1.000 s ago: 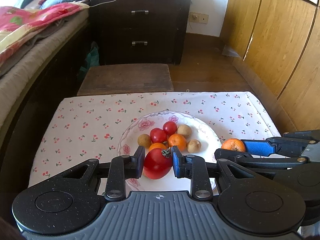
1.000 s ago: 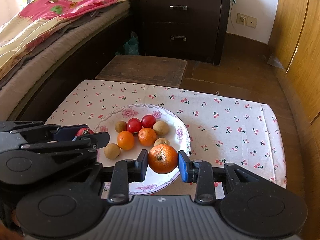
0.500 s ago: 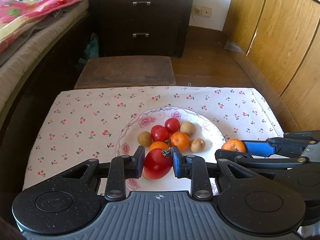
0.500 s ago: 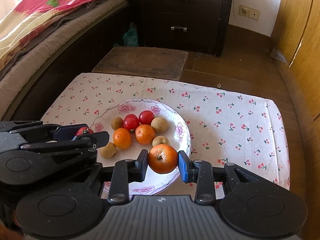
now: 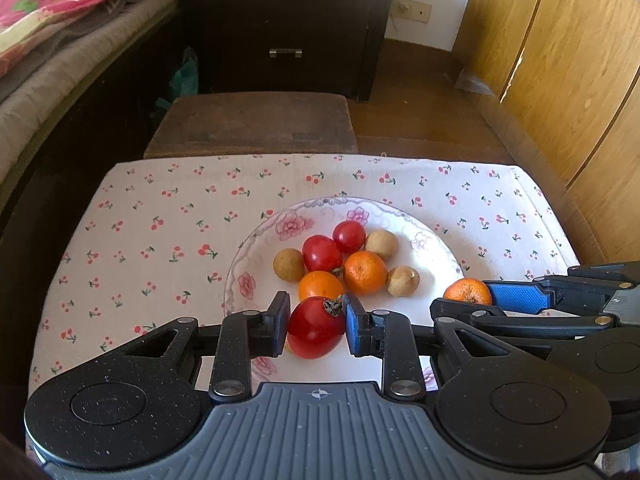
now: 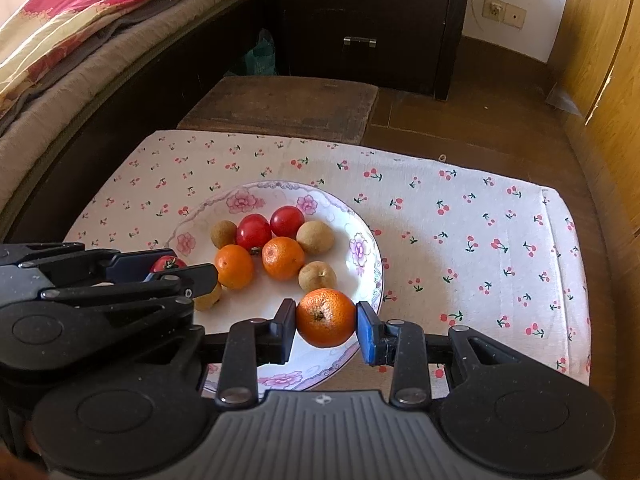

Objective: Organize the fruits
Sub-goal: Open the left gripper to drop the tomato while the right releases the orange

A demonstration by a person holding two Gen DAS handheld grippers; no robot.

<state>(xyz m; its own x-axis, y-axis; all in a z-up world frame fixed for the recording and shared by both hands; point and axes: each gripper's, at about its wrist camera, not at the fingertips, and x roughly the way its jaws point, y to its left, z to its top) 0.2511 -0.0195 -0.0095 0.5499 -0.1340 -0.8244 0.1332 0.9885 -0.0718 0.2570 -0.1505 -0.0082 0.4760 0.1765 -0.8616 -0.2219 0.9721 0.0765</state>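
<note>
L gripper [image 5: 317,326] clamps tomato [image 5: 314,334] btwn pads

In the left wrist view, a pale brown fruit [image 5: 289,347] shows only as a sliver behind the dark jaw of the left gripper [image 5: 317,327], too hidden to name. The plate [image 5: 256,248] has its near rim covered by the gripper's body below the jaws. In the right wrist view, the tomato [image 6: 168,263] to the left of the jaws shows only its top behind the other gripper's fingers [image 6: 188,276], and the bed [image 6: 80,20] is cut off by the edge.
</note>
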